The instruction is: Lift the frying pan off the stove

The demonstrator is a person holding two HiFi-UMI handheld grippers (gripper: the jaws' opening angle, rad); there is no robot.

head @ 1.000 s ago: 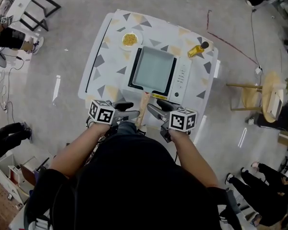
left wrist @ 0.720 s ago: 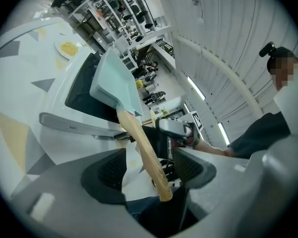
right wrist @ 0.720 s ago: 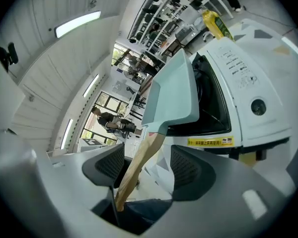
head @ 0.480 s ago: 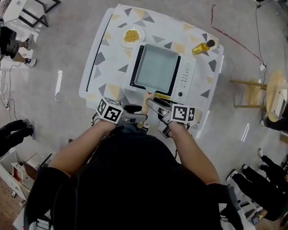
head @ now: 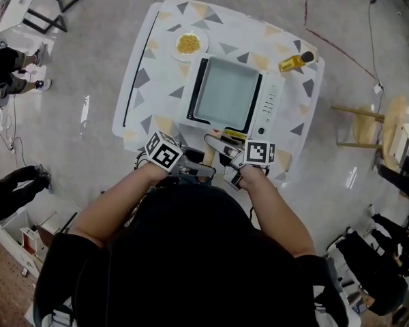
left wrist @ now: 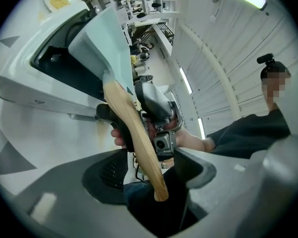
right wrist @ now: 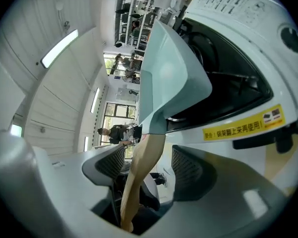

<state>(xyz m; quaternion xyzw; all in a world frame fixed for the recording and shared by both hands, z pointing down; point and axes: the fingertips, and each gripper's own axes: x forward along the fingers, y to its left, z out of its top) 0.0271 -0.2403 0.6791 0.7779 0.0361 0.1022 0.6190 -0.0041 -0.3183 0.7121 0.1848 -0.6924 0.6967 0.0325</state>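
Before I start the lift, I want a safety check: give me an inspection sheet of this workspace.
Surface: table with a triangle-patterned cover.
Job's things: frying pan on the stove, wooden handle toward the person.
Clutter: plate of yellow food and oil bottle, both apart from the stove.
Grippers: left gripper and right gripper open, the handle between each one's jaws.
Cables: one cable on the floor at right.
Surroundings: wooden stool, people at the edges.

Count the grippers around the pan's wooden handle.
2. The left gripper straddles the wooden handle's free end from the person's left; the right gripper straddles it from the right, nearer the pan.
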